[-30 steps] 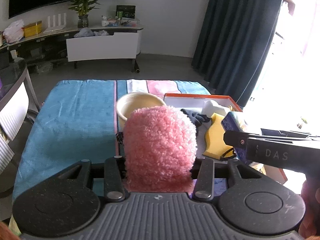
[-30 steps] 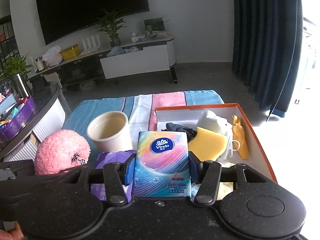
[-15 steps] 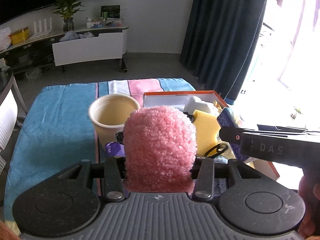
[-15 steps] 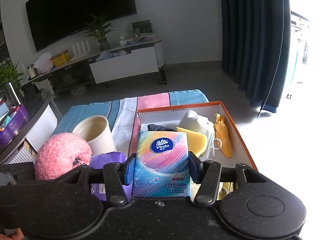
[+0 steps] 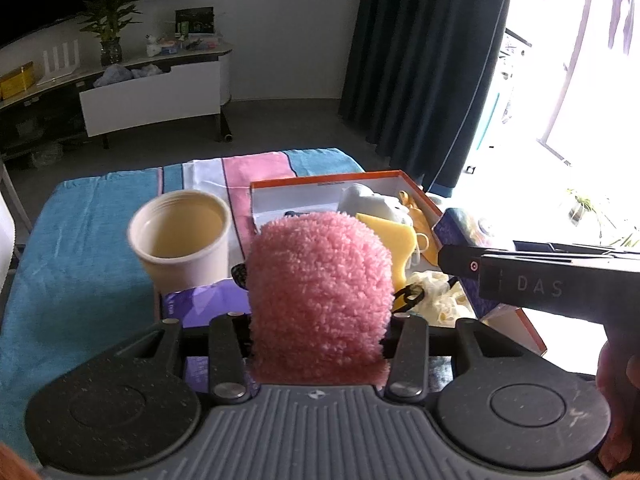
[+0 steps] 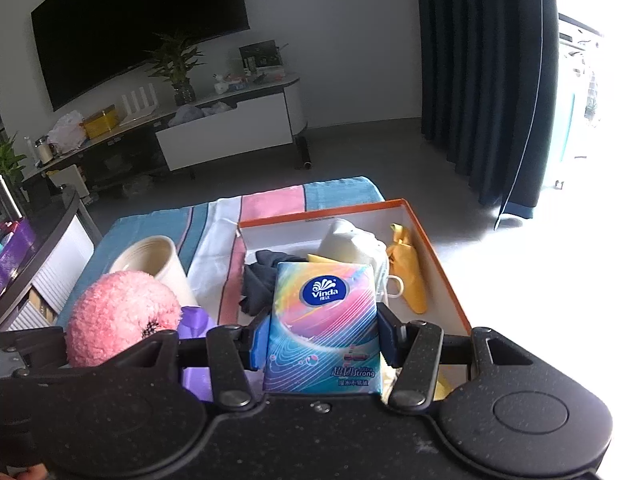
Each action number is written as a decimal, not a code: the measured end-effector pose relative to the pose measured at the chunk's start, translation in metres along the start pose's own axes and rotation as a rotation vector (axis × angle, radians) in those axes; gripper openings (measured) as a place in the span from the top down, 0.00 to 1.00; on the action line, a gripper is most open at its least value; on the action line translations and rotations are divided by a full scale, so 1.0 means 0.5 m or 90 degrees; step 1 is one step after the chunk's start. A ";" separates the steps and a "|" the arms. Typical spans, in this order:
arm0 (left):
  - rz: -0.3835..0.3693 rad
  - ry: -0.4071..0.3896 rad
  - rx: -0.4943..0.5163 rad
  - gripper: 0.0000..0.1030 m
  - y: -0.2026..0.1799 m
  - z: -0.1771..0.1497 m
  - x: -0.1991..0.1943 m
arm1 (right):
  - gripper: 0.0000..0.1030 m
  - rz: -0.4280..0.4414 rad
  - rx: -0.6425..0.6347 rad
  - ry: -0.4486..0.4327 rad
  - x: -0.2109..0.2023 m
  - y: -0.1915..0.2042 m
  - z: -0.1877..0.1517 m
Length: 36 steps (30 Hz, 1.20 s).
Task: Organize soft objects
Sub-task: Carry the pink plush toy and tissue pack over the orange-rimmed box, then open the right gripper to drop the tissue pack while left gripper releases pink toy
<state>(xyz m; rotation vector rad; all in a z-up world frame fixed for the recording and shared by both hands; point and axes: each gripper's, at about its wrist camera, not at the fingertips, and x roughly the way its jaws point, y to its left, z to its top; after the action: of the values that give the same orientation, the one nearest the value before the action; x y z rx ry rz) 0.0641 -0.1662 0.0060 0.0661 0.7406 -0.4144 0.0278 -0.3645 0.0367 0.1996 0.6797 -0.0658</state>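
Pink plush [image 5: 318, 292] is clamped in the left hand-held gripper [image 5: 320, 344], a tissue pack [image 6: 324, 324] in the right hand-held gripper [image 6: 322, 344]. Both have been carried nearer the box [image 6: 436, 256] at the desk's right edge; release into it seems imminent.

Right wrist view: the tissue pack [image 6: 326, 326] clamped between the blue pads carries a round dark-blue badge near its far end reading "Vinda" in white, with small Chinese characters under it (too small to make out). Near the pack's near edge, white lettering reads "Strong", preceded by two larger Chinese characters and followed by a further line of Chinese characters, none legible with certainty. Left wrist view: the black body of the right gripper [image 5: 538, 286], entering from the right, bears pale letters "DAS". Boxes on the far TV console show print, unreadable.
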 end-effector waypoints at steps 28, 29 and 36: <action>-0.021 0.041 0.039 0.56 -0.062 0.011 0.080 | 0.38 -0.015 0.021 0.018 0.053 -0.066 0.011; -0.021 0.043 0.040 0.56 -0.063 0.011 0.084 | 0.38 -0.013 0.022 0.019 0.058 -0.070 0.013; -0.020 0.051 0.043 0.56 -0.070 0.011 0.098 | 0.38 0.003 0.019 0.015 0.065 -0.088 0.032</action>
<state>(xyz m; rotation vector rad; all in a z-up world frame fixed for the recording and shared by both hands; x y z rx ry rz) 0.0865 -0.2164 -0.0198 0.1358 0.8064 -0.4688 0.0573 -0.4106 0.0213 0.2312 0.7027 -0.0691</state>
